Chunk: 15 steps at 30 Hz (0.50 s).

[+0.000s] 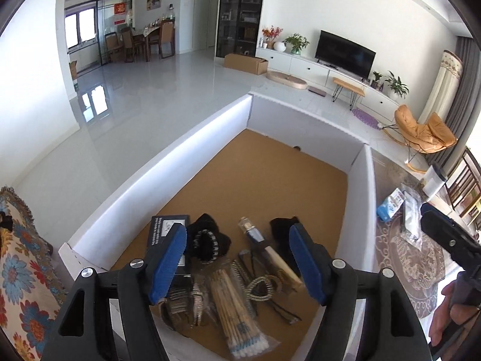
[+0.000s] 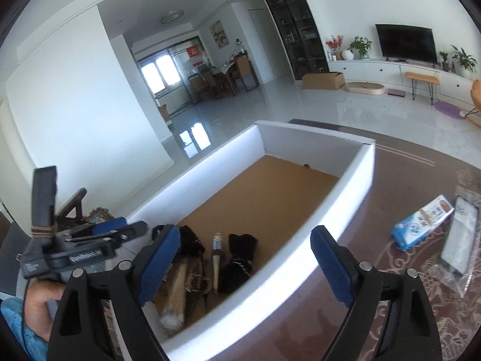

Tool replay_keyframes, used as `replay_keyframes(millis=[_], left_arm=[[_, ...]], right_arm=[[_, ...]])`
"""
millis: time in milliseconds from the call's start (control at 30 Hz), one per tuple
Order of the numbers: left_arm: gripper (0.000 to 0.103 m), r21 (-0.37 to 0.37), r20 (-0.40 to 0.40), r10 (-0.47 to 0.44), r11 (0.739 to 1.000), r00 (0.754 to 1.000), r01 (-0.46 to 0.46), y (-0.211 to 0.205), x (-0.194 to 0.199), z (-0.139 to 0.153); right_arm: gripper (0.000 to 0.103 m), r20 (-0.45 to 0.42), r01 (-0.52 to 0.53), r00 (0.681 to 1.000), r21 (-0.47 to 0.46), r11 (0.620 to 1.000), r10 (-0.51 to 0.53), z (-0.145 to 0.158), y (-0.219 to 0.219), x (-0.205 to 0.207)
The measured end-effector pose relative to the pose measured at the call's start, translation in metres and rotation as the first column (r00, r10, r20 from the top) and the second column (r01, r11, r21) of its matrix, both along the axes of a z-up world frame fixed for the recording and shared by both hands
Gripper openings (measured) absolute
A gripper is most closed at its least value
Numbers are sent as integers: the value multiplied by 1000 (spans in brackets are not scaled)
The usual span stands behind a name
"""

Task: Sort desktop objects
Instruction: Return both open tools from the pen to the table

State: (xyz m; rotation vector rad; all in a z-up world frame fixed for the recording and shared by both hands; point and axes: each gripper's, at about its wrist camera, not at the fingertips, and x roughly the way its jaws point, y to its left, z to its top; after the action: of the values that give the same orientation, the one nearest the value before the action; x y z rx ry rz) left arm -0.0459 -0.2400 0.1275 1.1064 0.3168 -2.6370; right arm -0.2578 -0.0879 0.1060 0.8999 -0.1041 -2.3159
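1. Looking along the left hand-held gripper (image 1: 237, 258), we see its blue pads spread apart with nothing pinched between them, hanging above the near end of the white box (image 1: 168, 162).
2. Beneath it, on the box's brown floor, we find a pile: a packet of cotton swabs (image 1: 234, 307), a black hair claw (image 1: 207, 243), a dark flat carton (image 1: 168, 231), a small brush with a pale handle (image 1: 270, 249), a black cloth item (image 1: 282, 228) and some metal hair clips (image 1: 261, 285).
3. From the right wrist view, we see the right hand-held gripper (image 2: 243, 267) with its pads spread wide and empty, straddling the box's right wall.
4. Outside the box, on the patterned tabletop (image 2: 345, 316), we note a blue and white carton (image 2: 421, 225) lying just beside a clear plastic packet (image 2: 460, 240).
5. We see the left tool (image 2: 75, 249) at the left edge of that view, gripped by a hand (image 2: 42, 307).
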Motion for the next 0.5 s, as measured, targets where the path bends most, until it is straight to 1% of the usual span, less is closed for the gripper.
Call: replay_keyframes(millis=[67,133,200,267,333,400,467,500], left_arm=[[81,-9,-30,-55,998,998,54,25,0,14],[85,-20,-58,-126,992,990,125,56,3,25],[87,-26,-73,-210,978,975,209,90,3,31],[87,-28,-70,-292,957,954,290,125,1,33],[87,-19,-60,-365,931,929,365,160,-3,29],[87,0,-46,-423,906,905,423,192,-10,19],[87,18,-22,-459,888,888,459,220,-19,1],[87,27,-5,-468,884,884,468,233,-24,-10]], right_arm=[[91,-23,66,998,47,997,-65,-10,34,5],[91,-32,145,989,96,985,-143,-25,75,13],[91,-23,218,976,149,965,-217,-47,115,23],[91,-5,273,960,213,938,-278,-70,150,33],[91,11,309,946,273,911,-324,-89,179,43],[91,14,335,934,305,891,-356,-101,203,55],[91,9,355,926,324,877,-378,-109,221,66],[91,8,363,922,332,871,-387,-112,229,70]])
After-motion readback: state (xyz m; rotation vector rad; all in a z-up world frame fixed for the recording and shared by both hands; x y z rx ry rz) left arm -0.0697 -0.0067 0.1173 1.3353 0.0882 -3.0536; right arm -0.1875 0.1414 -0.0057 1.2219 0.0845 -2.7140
